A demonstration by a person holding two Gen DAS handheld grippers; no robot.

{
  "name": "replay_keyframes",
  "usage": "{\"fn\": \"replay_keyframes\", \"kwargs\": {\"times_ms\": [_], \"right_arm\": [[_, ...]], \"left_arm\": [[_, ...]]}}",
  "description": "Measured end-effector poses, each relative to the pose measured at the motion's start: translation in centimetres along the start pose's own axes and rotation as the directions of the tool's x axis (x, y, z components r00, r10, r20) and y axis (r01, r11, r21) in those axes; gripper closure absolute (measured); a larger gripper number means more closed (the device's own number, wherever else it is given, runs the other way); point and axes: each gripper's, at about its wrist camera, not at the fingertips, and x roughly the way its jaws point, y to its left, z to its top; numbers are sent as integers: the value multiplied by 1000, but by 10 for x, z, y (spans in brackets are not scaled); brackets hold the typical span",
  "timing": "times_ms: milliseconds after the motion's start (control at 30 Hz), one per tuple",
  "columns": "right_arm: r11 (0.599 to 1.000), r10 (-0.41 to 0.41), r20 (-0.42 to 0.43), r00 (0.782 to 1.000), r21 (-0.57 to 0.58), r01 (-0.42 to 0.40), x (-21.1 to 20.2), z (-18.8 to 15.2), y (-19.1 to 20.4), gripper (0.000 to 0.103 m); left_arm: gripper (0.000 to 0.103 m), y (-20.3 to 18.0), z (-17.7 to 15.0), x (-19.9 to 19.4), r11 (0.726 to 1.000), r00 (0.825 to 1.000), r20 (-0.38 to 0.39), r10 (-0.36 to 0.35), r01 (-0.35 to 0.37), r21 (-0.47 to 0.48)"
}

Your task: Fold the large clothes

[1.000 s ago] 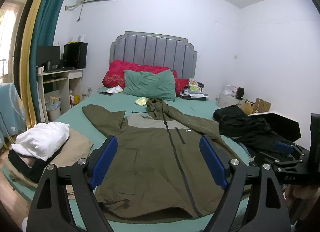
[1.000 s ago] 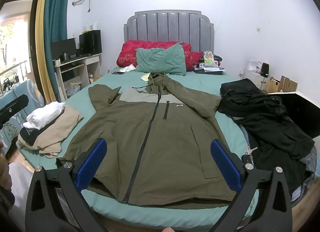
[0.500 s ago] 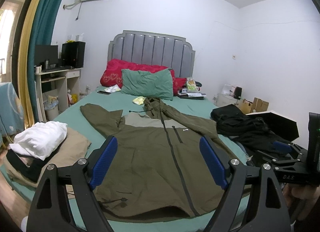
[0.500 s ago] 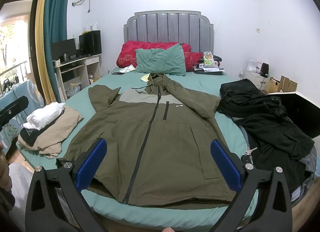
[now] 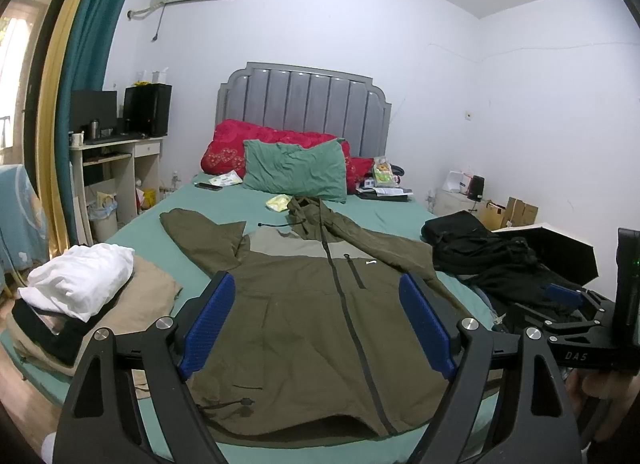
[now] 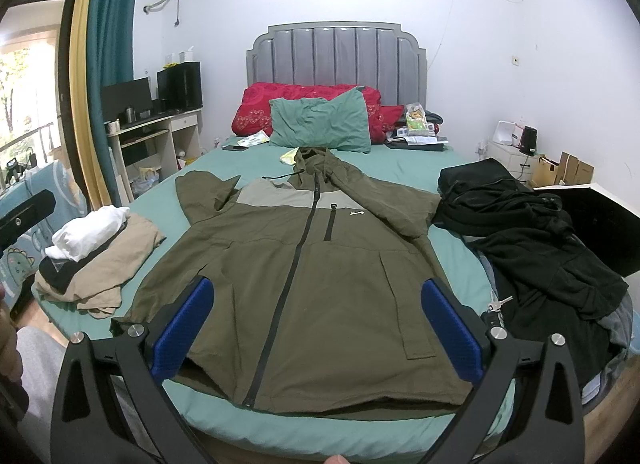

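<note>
1. An olive-green zip-up hooded jacket (image 6: pixel 304 260) lies spread flat, front up, on the teal-sheeted bed (image 6: pixel 400 168), hood toward the far grey headboard.
2. The left gripper (image 5: pixel 318 320), blue-padded, hangs spread wide above the near hem, empty.
3. The right gripper (image 6: pixel 318 324) is likewise wide apart, holding nothing.
4. Black clothes (image 6: pixel 532 236) are heaped right of the jacket; folded beige and white garments (image 6: pixel 96 252) lie left.

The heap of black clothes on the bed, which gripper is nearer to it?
Right. The right gripper hovers beside the heap of black clothes; the left gripper sits farther toward the folded stack.
</note>
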Motion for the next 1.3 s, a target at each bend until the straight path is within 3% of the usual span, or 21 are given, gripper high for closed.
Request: {"fn": "replay_keyframes", "kwargs": {"times_ms": [967,1133,1300], "right_arm": [[1000,0,-3,1000,-1,0,-1,0,-2,1],[1000,-5,-30,1000,10,5,5,-5,-7,1],[999,-34,-89,995,21,36,32,-15,-22,1]], "left_arm": [[16,-6,8,-1,1000,1000,-7,7,-7,2],[16,-1,7,8,999,999,-43,-4,2,-38],[16,9,-1,52,999,991,-129,20,-24,-30]]}}
